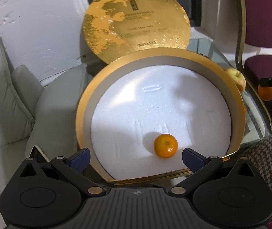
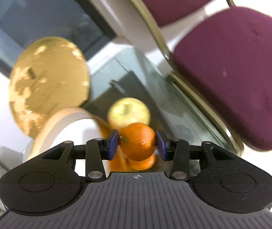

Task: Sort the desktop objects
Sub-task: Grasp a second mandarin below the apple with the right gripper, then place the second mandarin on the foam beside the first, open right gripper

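Between the right gripper (image 2: 137, 146) jaws, orange (image 2: 138, 143) clamped, left gripper (image 1: 136, 159) jaws spread behind tangerine (image 1: 165, 145)

Three oranges (image 1: 165, 145), one apple (image 1: 238, 78)

The left tool (image 1: 135, 159) hangs spread wide at lower centre over a round gold box (image 1: 90, 103); a mandarin (image 1: 165, 145) lies inside on white foam.

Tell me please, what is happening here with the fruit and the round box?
A person is sorting fruit into a round gold box on a glass table. One orange already lies inside the box, and the left gripper hovers open above it. The right gripper holds another orange between its fingers beside the box. An apple waits on the table.
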